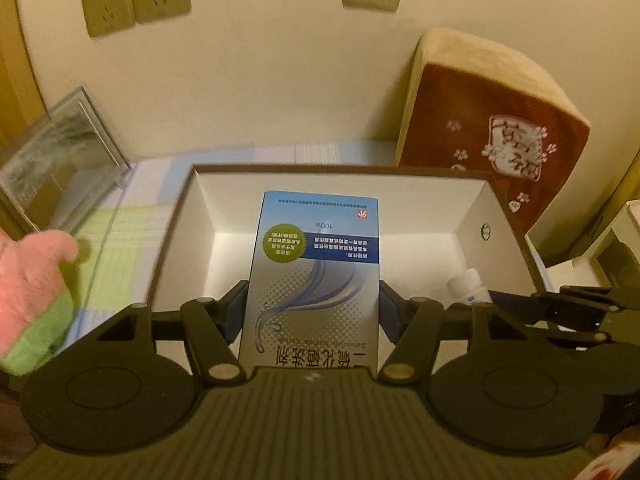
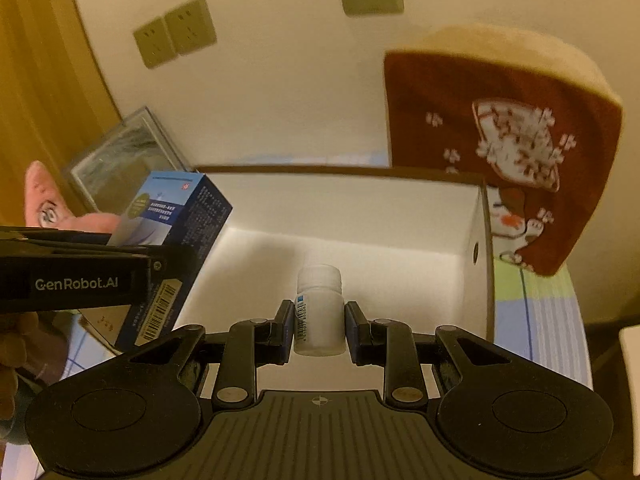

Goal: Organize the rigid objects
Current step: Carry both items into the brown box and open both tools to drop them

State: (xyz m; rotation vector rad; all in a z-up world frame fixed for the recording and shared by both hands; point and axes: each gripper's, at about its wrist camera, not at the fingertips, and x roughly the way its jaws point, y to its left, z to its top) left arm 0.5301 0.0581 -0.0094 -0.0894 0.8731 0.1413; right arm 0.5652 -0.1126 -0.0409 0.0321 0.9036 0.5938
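Over the tray [image 1: 472, 216], both grippers level, loaded

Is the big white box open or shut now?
Open. The white box has no lid on top; its bare inner walls and floor show in both wrist views.

The left gripper [image 1: 312, 316] clamps a blue-and-silver carton [image 1: 316, 276] — above the open white box [image 1: 472, 208].

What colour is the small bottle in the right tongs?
White bottle with a white cap, clearest in the right wrist view.
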